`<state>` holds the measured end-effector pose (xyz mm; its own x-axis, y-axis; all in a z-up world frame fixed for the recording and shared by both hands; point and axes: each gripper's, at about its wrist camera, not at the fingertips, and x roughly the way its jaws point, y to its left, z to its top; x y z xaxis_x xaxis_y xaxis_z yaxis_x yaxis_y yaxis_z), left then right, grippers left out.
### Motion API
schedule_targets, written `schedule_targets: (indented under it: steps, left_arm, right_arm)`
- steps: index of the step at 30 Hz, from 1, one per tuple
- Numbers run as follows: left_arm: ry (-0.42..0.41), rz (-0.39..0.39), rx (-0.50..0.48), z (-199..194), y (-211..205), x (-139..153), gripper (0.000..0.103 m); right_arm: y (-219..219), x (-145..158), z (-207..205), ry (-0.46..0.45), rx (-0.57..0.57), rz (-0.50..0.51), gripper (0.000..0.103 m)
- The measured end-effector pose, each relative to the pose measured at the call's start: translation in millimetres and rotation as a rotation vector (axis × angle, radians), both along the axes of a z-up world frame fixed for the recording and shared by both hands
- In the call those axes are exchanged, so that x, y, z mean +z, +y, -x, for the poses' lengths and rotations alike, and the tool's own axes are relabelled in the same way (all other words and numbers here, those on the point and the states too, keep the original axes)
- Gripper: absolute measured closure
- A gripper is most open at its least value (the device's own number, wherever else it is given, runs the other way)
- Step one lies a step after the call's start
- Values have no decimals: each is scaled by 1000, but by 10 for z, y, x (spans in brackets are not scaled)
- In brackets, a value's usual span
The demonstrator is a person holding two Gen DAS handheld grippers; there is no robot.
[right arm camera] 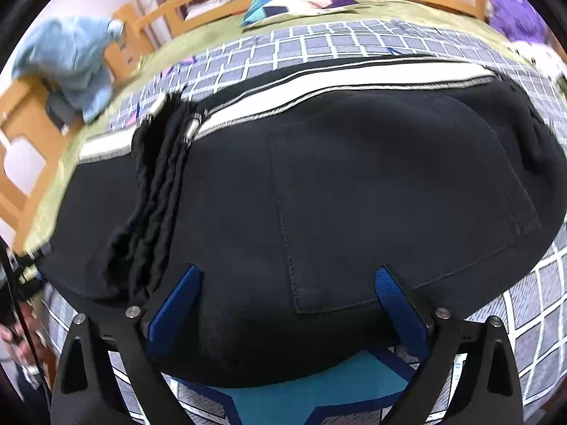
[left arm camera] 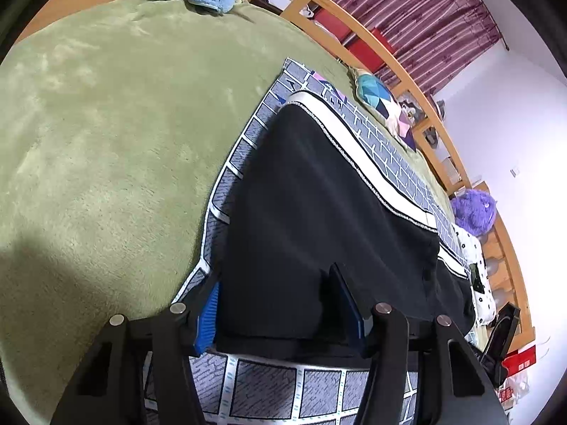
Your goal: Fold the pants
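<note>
A: Nearest the lens on the right, how does the right gripper (right arm camera: 288, 304) stand?

B: Its blue fingers (right arm camera: 398, 310) are spread wide, one on each side of the seat of the black pants (right arm camera: 319, 191). The cloth lies between them, but neither pad is seen pressing it. That reads as a hand that has just set a fold down, or is lining up for the next hold.

A: And the left gripper (left arm camera: 280, 313)?

B: It is about half closed, with the near hem edge of the pants (left arm camera: 319, 219) between the fingers. Whether the pads actually pinch the fabric cannot be told. It seems placed there to pin or take that edge.

A: Where do the pants lie?

B: Flat on a grey checked mat (left arm camera: 382, 141) spread over a green blanket (left arm camera: 106, 124). One leg looks folded over the other, with the white side stripe (right arm camera: 319, 81) along the far edge and the back pocket (right arm camera: 407, 212) facing up. The gathered waistband (right arm camera: 159, 177) bunches to the left.

A: Farther back?

B: A patterned pillow (right arm camera: 297, 1), a blue garment (right arm camera: 71, 60) and a purple plush toy (left arm camera: 475, 212) sit by the wooden bed rail (left arm camera: 389, 56), well clear of the work.
</note>
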<state>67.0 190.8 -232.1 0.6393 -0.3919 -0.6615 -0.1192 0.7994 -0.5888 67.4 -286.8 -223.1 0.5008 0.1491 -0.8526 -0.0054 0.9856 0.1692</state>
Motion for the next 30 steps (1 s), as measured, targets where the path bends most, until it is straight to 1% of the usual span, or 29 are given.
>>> schedule_targets:
  steps: [3,5,9,13,16,18,22,27,30]
  left_arm:
    - [-10,-14,10,9,-4,5,49]
    - [-15,-27,9,17,-11,12,50]
    - [-11,-24,-9,16,8,2,51]
    - [17,11,-32,-44,72,-8,51]
    - [35,64,-18,-69,155,-36,56]
    - [34,71,-16,-65,157,-46,59]
    - [22,42,-17,-37,132,-35,62]
    - [-7,8,-23,-2,105,79,75]
    - [-31,-19,-23,20,63,181,79]
  right_arm:
    - [56,-1,4,1,14,23,4]
    - [47,-4,9,-1,7,16,4]
    - [10,-8,27,-7,-7,-9,4]
    - [25,-10,-7,24,-28,-2,4]
    - [32,-11,-55,59,-24,-9,4]
    - [20,-11,-83,79,-19,-17,4]
    - [32,1,-63,80,-27,-15,4]
    - [64,41,-21,65,-18,-15,6]
    - [41,90,11,54,-14,-35,8]
